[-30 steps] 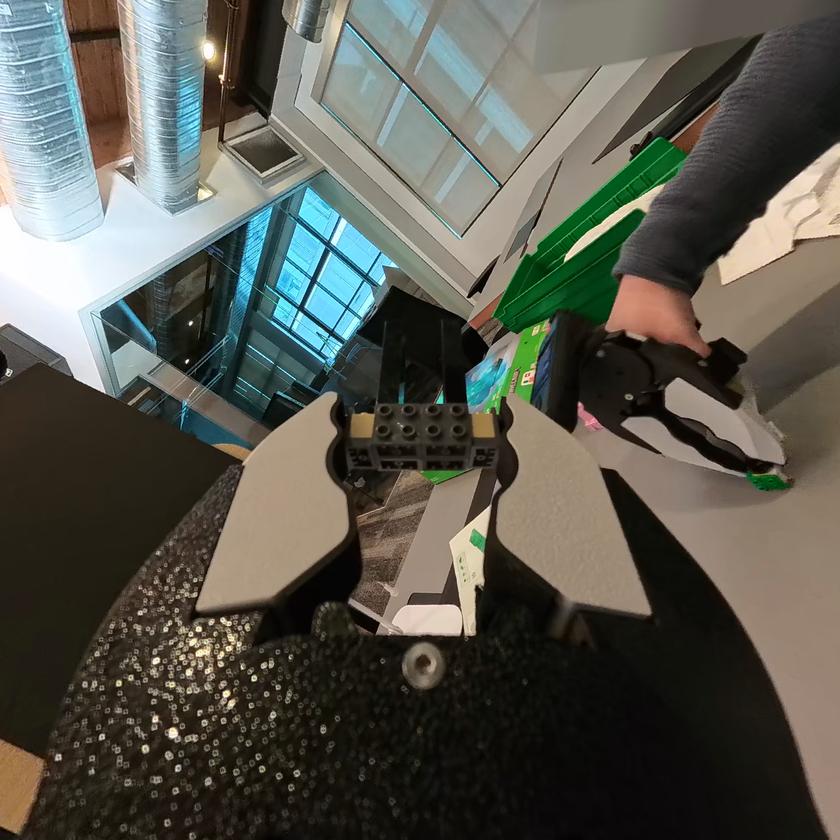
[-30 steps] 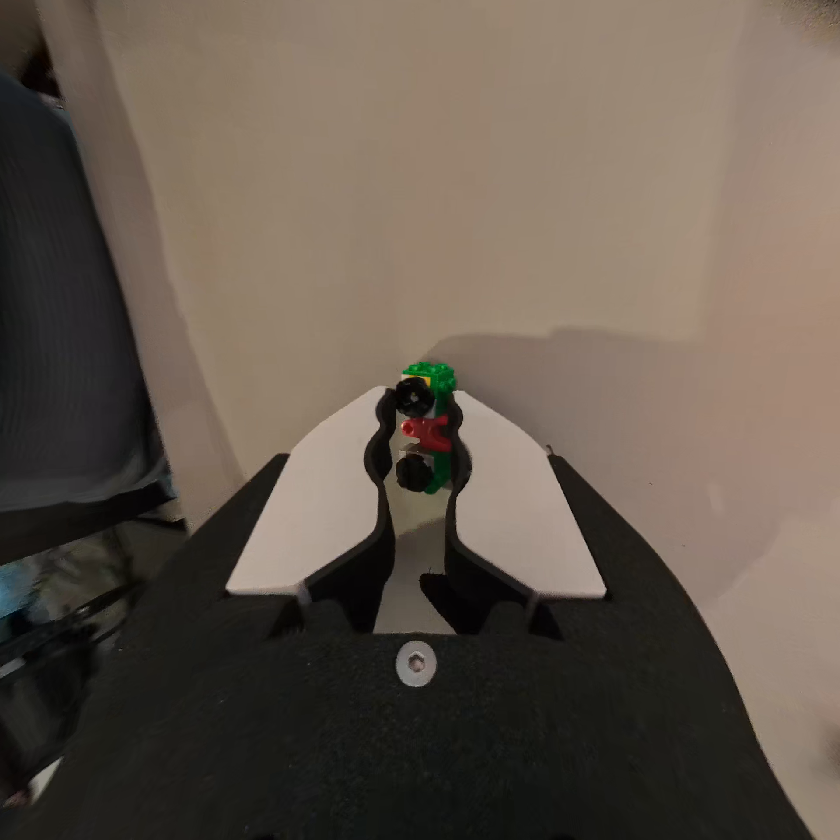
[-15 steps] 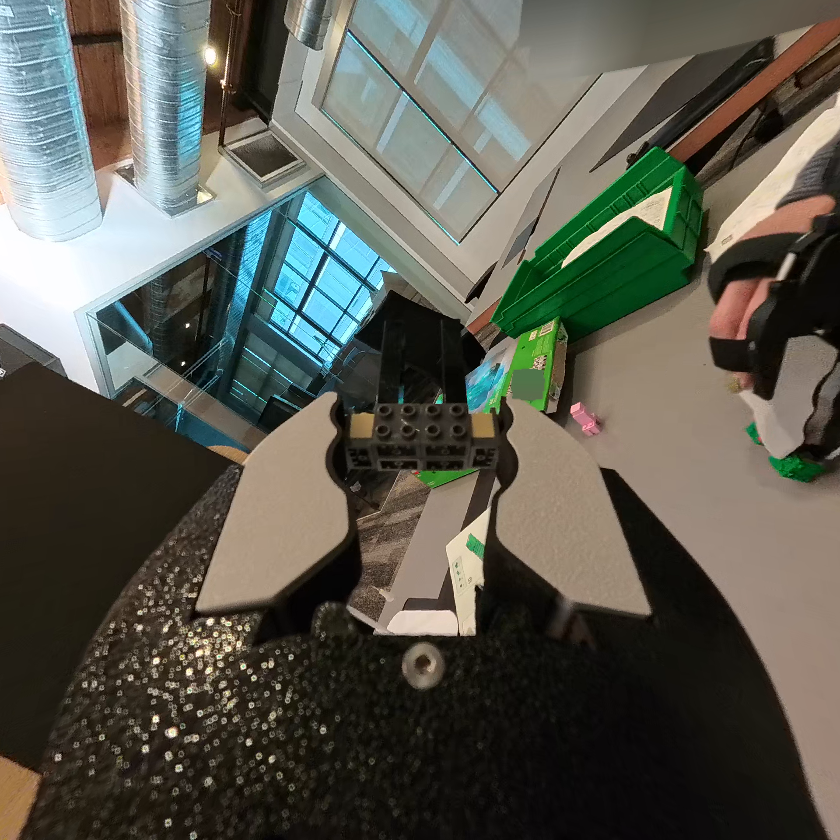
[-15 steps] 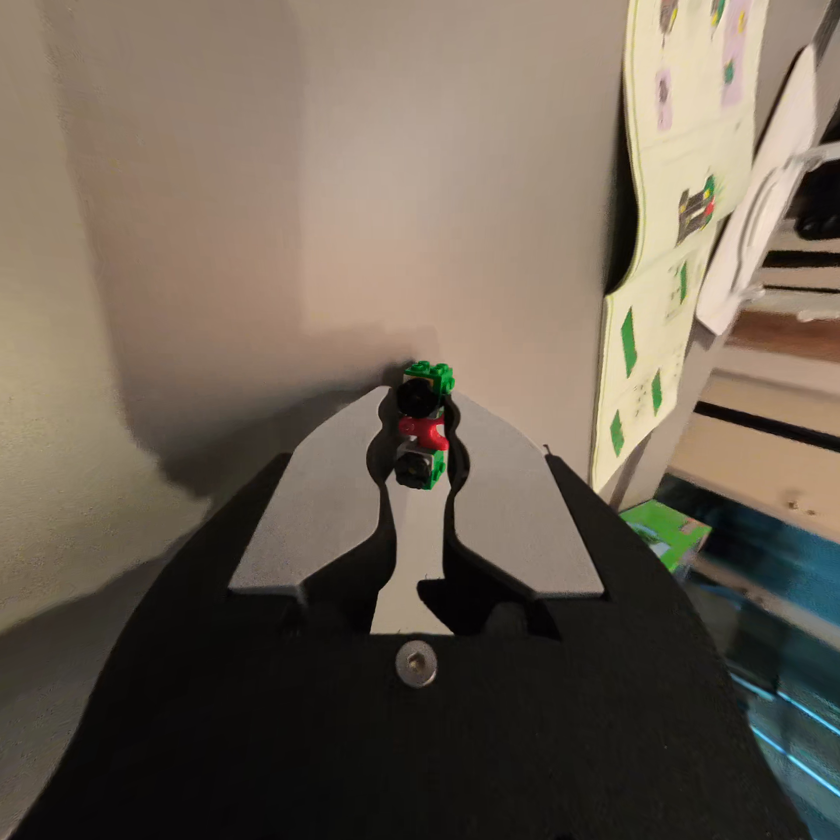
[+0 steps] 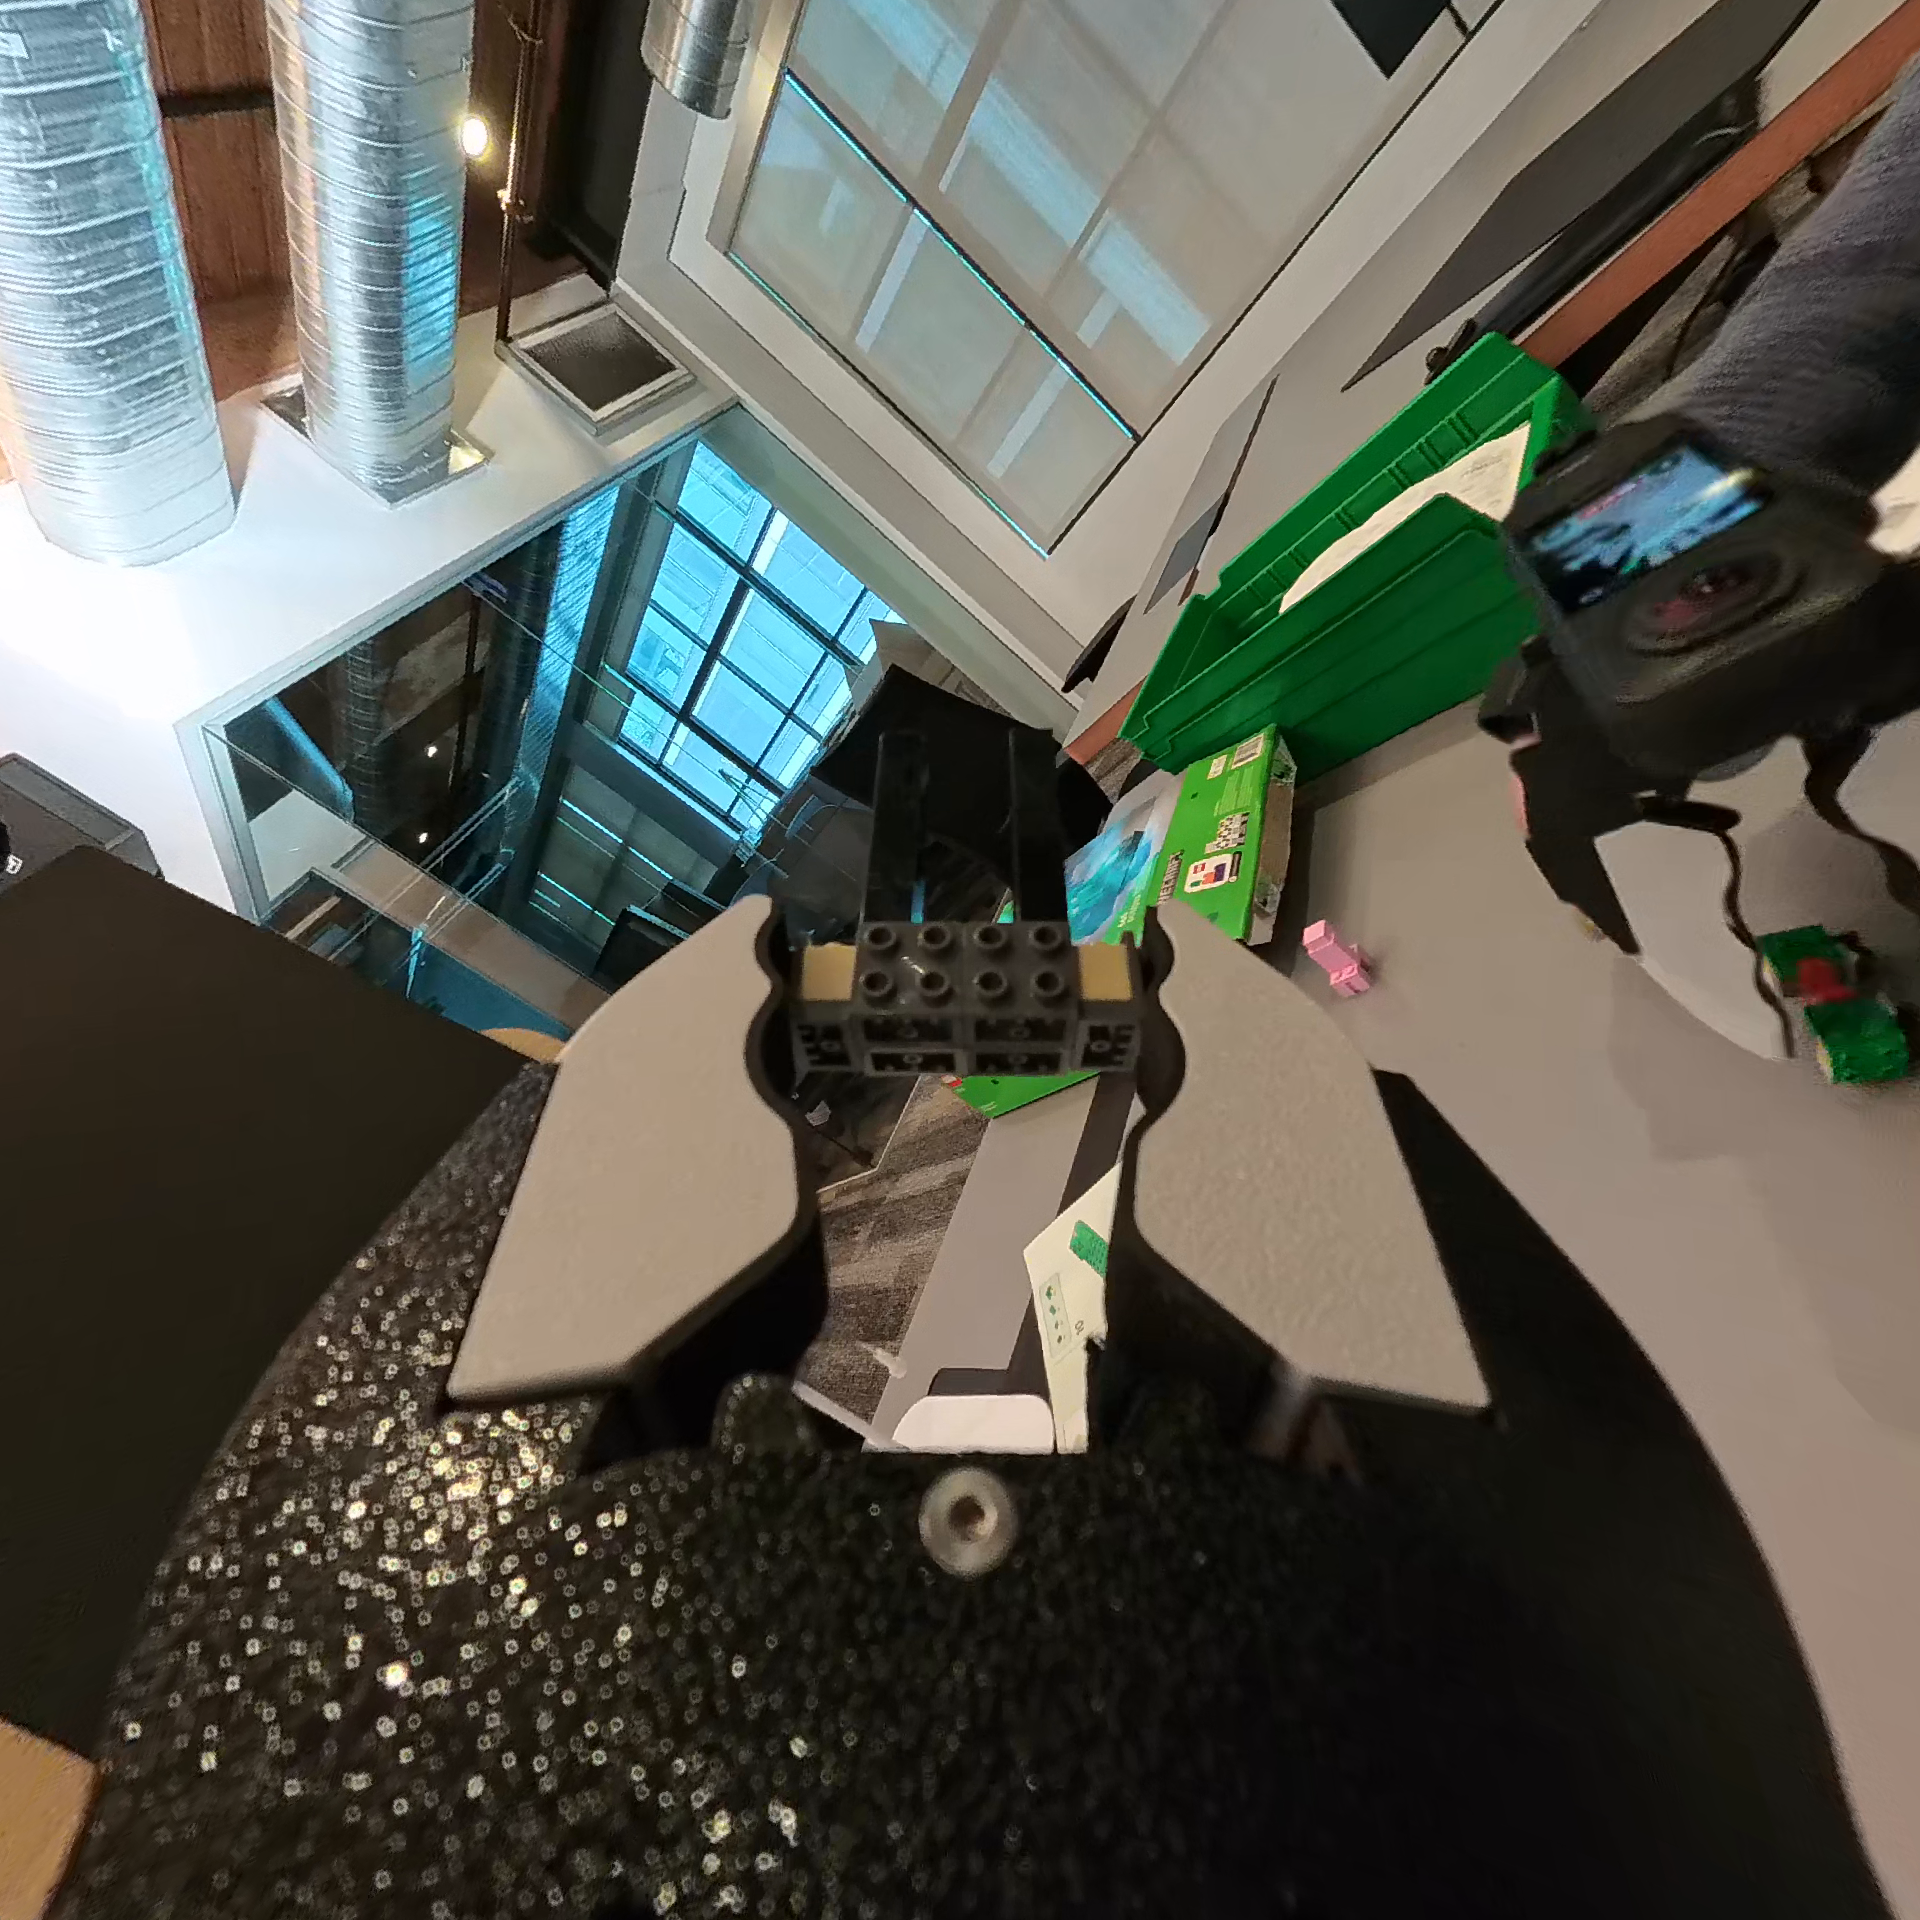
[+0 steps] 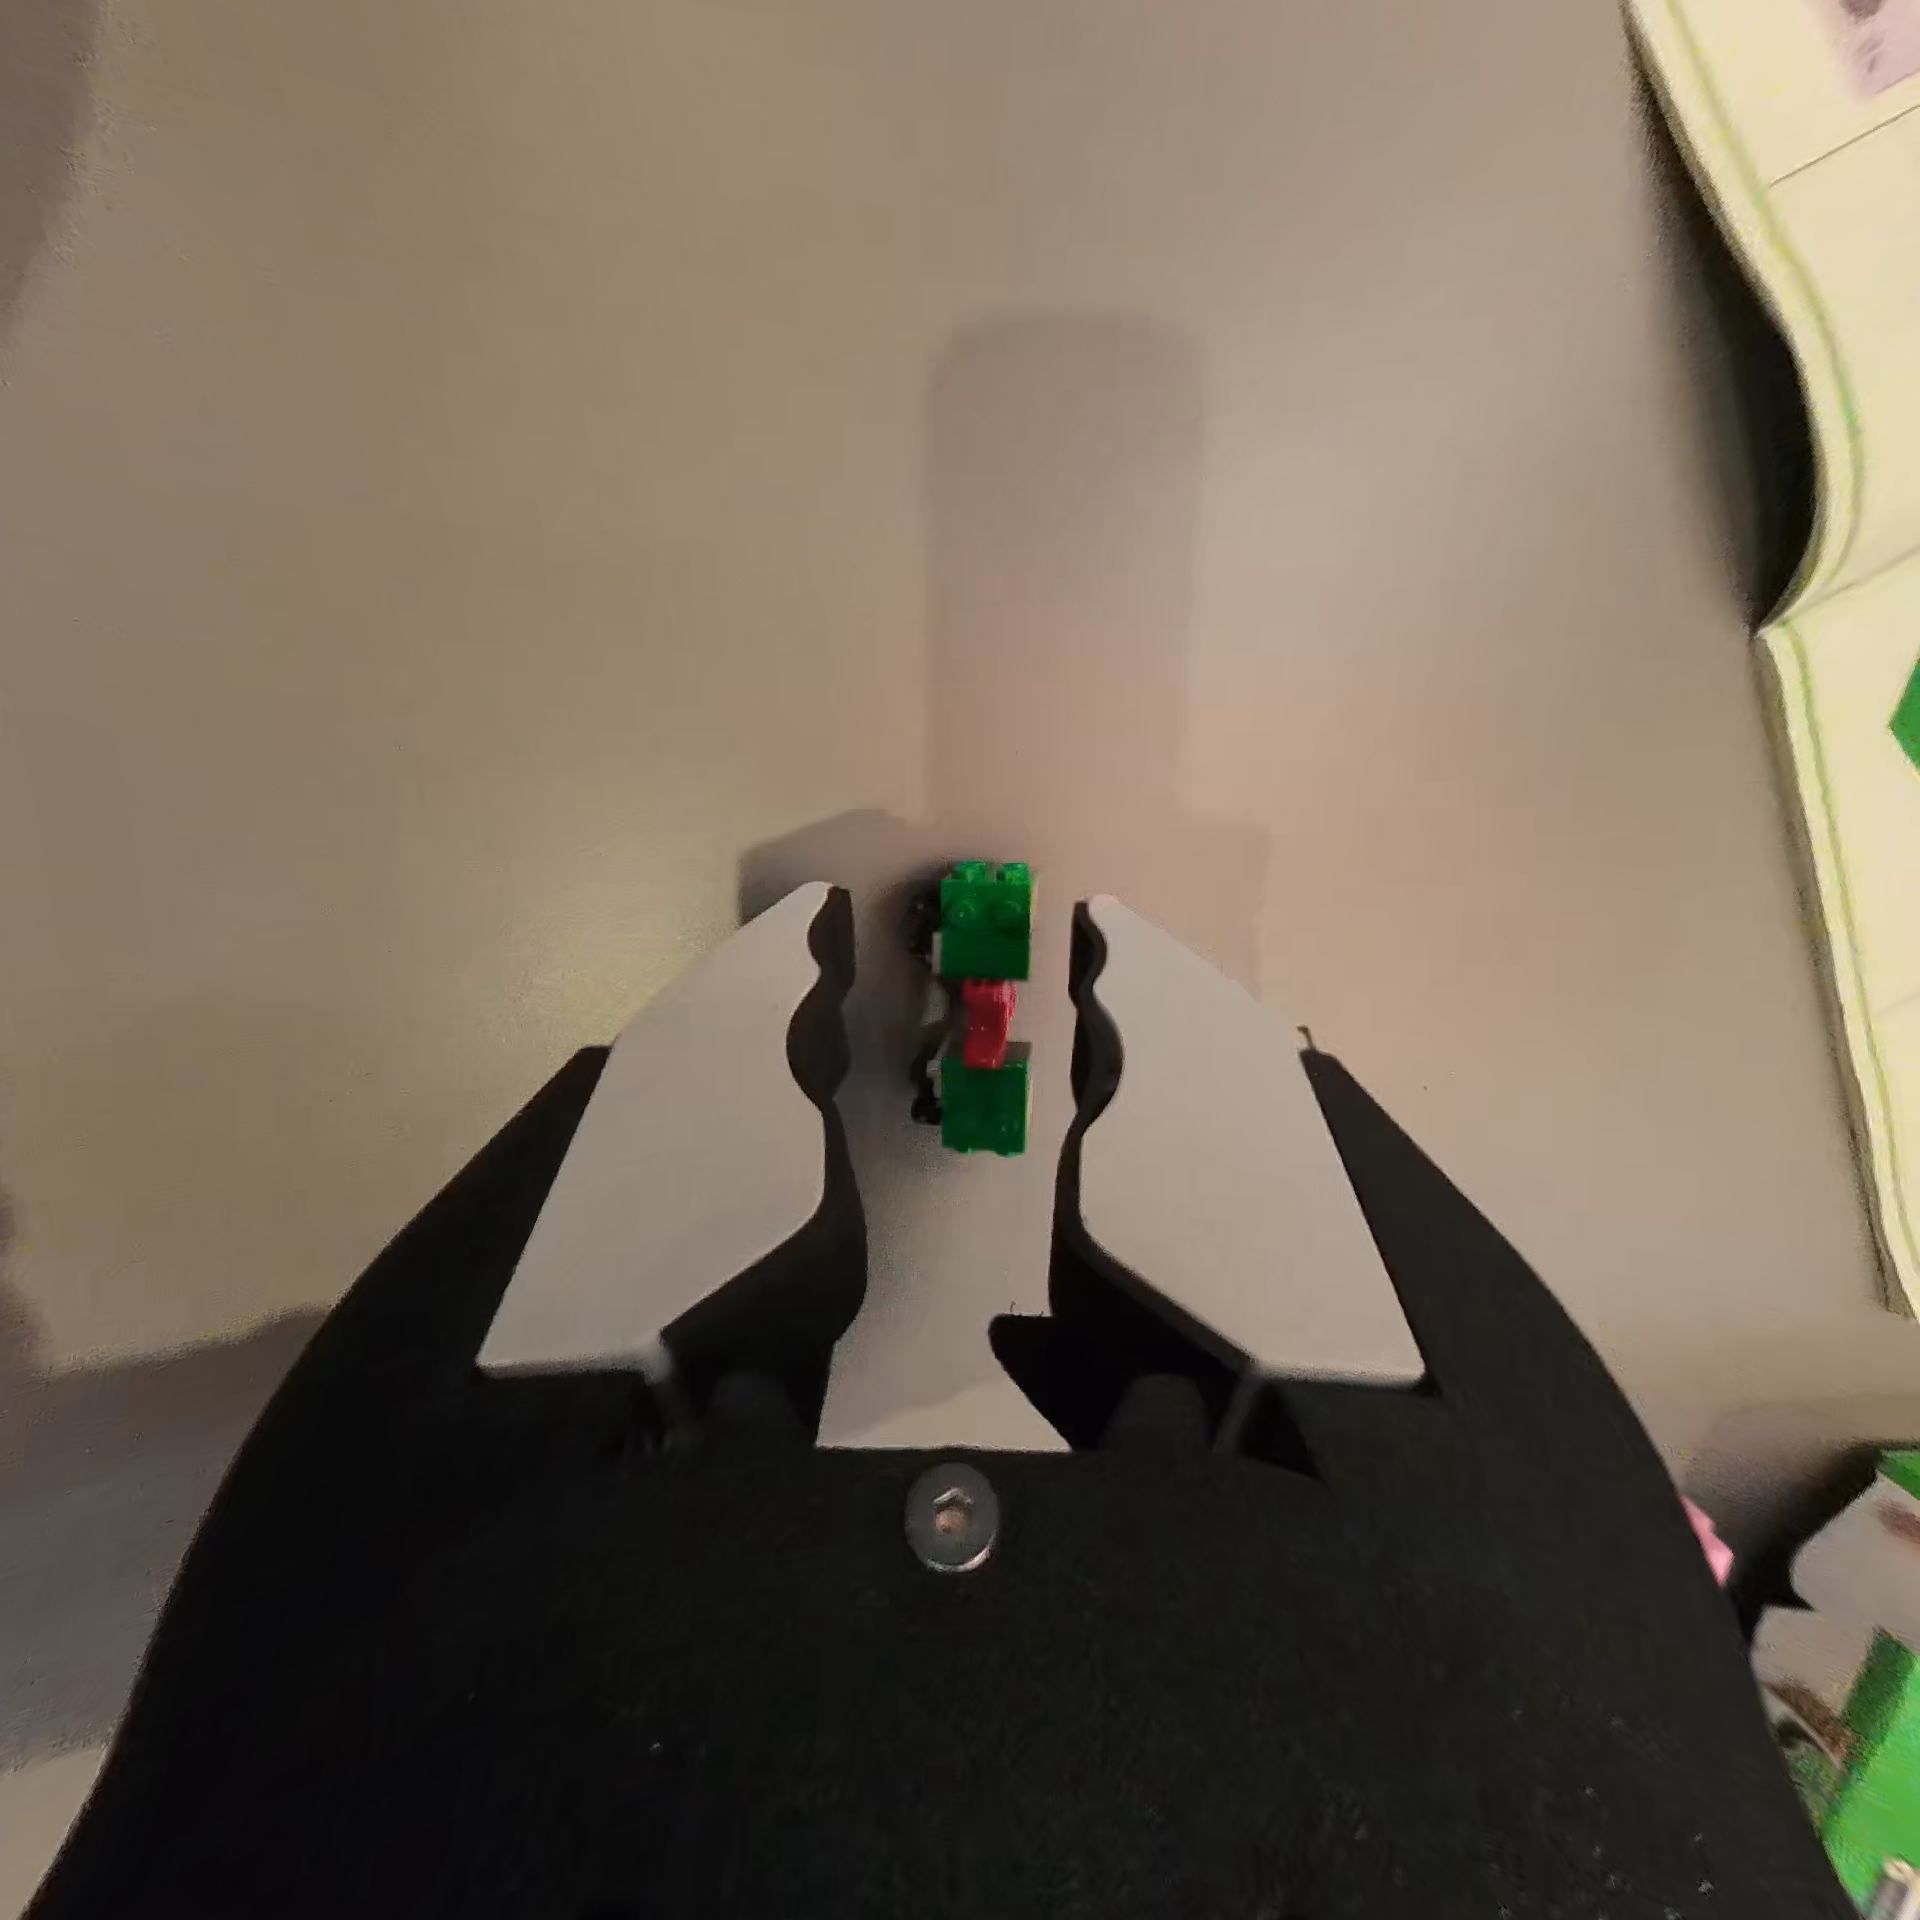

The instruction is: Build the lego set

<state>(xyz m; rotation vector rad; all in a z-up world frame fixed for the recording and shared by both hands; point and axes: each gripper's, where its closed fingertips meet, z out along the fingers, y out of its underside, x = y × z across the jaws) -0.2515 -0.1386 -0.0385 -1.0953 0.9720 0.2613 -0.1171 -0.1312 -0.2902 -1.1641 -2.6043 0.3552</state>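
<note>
My left gripper is shut on a dark grey lego assembly with tan ends and two black uprights, held up in the air. My right gripper is open, its fingers on either side of a small green lego build with a red piece and black wheels that lies on the grey table, not touched by either finger. In the left wrist view the right gripper hangs over the same green build.
A green lego box and green bins stand at the table's far side. A small pink piece lies near the box. An instruction booklet lies to the right of the green build.
My right gripper has opened and let go of the green build, which now lies on the table. My left gripper still holds the dark grey assembly in the same place.
</note>
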